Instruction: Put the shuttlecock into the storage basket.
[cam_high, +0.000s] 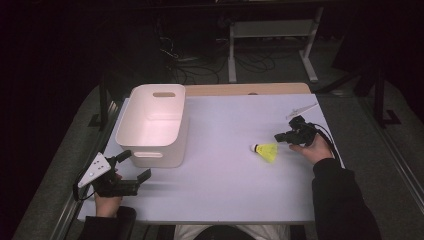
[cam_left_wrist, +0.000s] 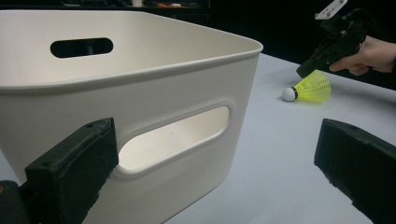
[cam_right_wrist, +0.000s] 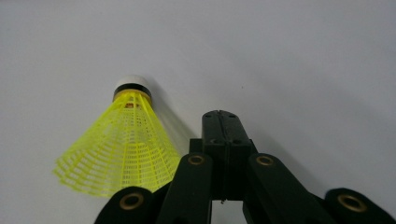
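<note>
Small yellow plastic shuttlecock with a round white tip (cam_high: 266, 151), flat on its side on the pale worktop (cam_high: 225, 190), over on the right half. White tip pointing left, toward the big white plastic tub with handle holes (cam_high: 150, 155). Wide yellow skirt pointing right, toward the right gripper (cam_high: 277, 137).

Right gripper: squeezed shut, nothing inside, black jaws pressed flat together. Just beside the skirt, maybe brushing its edge; too close to tell. In the right gripper view, shuttlecock a little to the left of the shut jaws, not straight ahead, with the white tip far away and the open skirt close by.

Left gripper (cam_high: 135, 165): wide open, holding nothing, right next to the near wall of the tub, by its handle hole. Well apart from the shuttlecock, with a long stretch of bare worktop between.

So, much nearer: the right hand (cam_high: 315, 150). Likely next: open the jaws first, then slide a bit to the left so one jaw sits on each side of the skirt. Squeeze softly, because of the thin, bendy net. Then a trip left to the tub, probably.
</note>
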